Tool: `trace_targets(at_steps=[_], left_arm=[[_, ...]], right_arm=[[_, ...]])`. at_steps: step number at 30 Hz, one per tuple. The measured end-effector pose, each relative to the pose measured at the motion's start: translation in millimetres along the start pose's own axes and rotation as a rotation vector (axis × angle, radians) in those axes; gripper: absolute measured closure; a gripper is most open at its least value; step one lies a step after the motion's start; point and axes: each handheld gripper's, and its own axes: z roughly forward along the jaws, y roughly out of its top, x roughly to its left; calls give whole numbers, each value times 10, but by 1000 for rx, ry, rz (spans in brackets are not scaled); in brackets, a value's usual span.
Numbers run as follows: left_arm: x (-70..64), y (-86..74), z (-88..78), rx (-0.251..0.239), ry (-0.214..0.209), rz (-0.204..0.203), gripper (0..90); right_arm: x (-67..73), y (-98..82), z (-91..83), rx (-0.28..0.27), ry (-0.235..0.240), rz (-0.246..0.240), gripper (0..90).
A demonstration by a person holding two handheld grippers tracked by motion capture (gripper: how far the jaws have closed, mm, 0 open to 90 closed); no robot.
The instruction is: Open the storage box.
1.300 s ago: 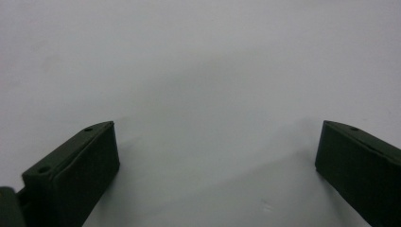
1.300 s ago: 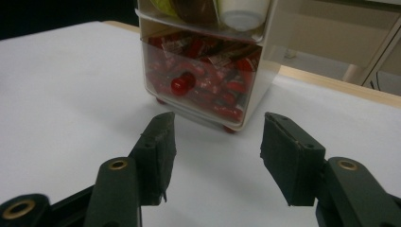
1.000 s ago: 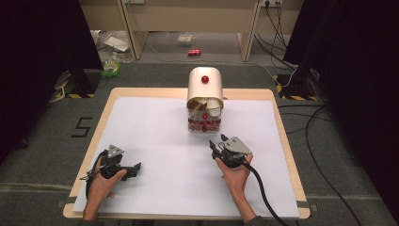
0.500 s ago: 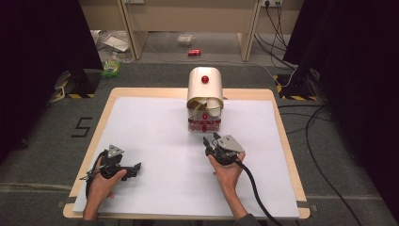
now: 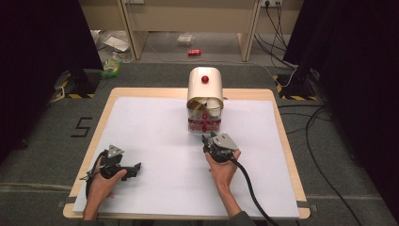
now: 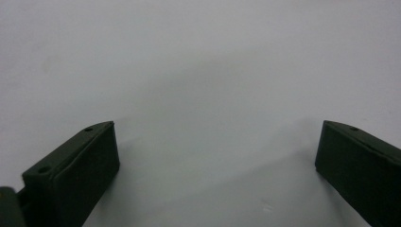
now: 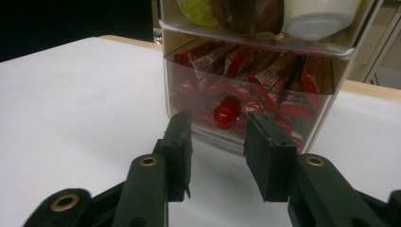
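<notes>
White paper covered the worktop (image 5: pixel 141 122), and the clear drawer box (image 5: pixel 205 104) with its cream lid stood at the far middle, red packets (image 7: pixel 265 75) behind its lower front. Your right gripper (image 7: pixel 217 142) pointed at the red knob (image 7: pixel 225 113) on that drawer, its jaws just closing, knob beyond the tips, unpinched. Your left gripper (image 5: pixel 134 168) rested at the near left, jaws spread wide on nothing.

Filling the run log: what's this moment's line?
right gripper: jaws closing, open, at drawer knob | left gripper: open, idle on table
</notes>
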Motion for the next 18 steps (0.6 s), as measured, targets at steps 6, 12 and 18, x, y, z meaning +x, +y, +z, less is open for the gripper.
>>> trace_targets(at_steps=[6, 12, 18], left_arm=[[0, 0, 0, 0, 0, 0, 0], [0, 0, 0, 0, 0, 0, 0], [0, 0, 0, 0, 0, 0, 0]], right_arm=[[66, -13, 99, 9, -13, 13, 657], [93, -13, 185, 4, -56, 20, 676], [119, -13, 264, 24, -86, 35, 685]])
